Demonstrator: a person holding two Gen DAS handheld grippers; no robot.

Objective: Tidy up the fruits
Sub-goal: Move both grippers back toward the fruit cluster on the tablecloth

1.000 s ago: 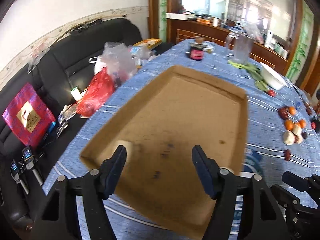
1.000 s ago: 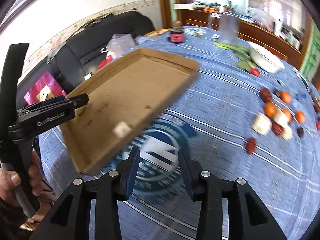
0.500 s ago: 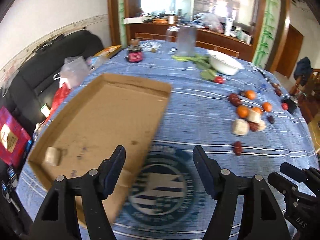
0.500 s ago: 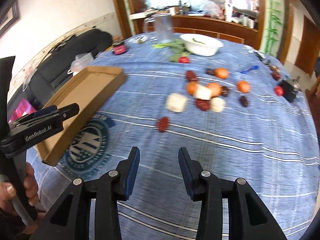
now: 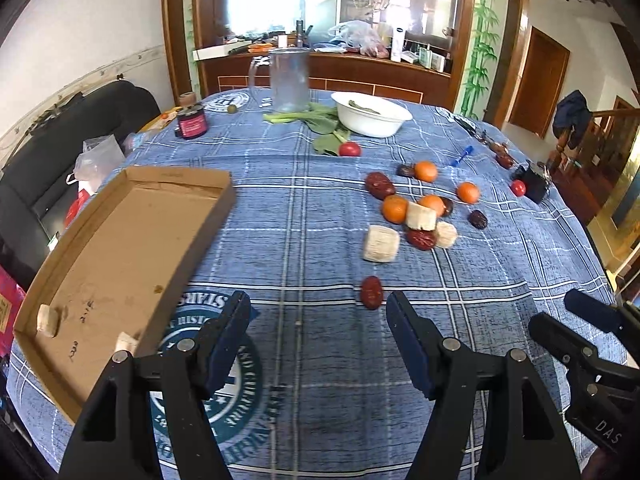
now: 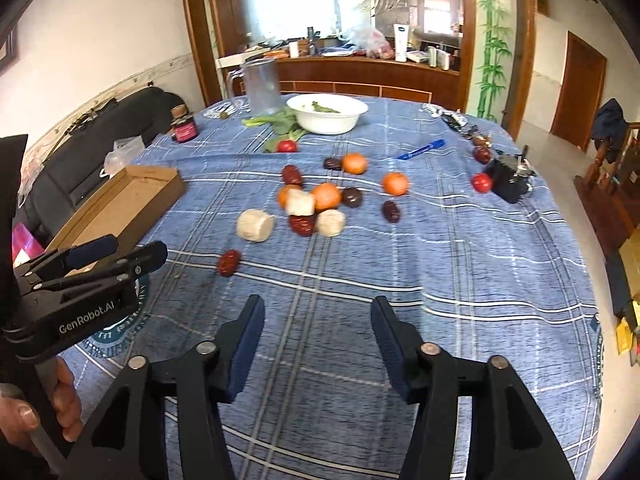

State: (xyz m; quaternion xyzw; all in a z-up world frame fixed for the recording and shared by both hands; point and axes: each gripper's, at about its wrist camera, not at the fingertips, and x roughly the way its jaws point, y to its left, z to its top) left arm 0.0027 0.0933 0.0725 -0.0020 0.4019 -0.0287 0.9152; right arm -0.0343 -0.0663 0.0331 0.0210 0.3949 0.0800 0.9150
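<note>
You've got both sets of tongs hanging over the blue checked worktop (image 5: 304,208) with nothing in either: your left tongs (image 5: 318,334) stand apart and empty, and your right tongs (image 6: 317,338) are spreading wider right now, only cloth between the jaws. The fruit sits ahead of you in a loose scatter: the nearest piece is a lone red date (image 5: 371,292), just beyond your left tongs, and past it a cluster where oranges (image 5: 394,209), more dark dates and pale cut chunks (image 5: 381,243) touch one another. The cardboard tray (image 5: 188,246) lies to your left, with two pale chunks already at its near end. That lone date looks light, wrinkled and a bit yielding, so I'd pinch it across its short middle with a soft squeeze. The oranges are round and smooth, likely to roll or squirt out, so take them square across the widest part. The pale chunks look crumbly and rough; grip their flat sides gently.
</note>
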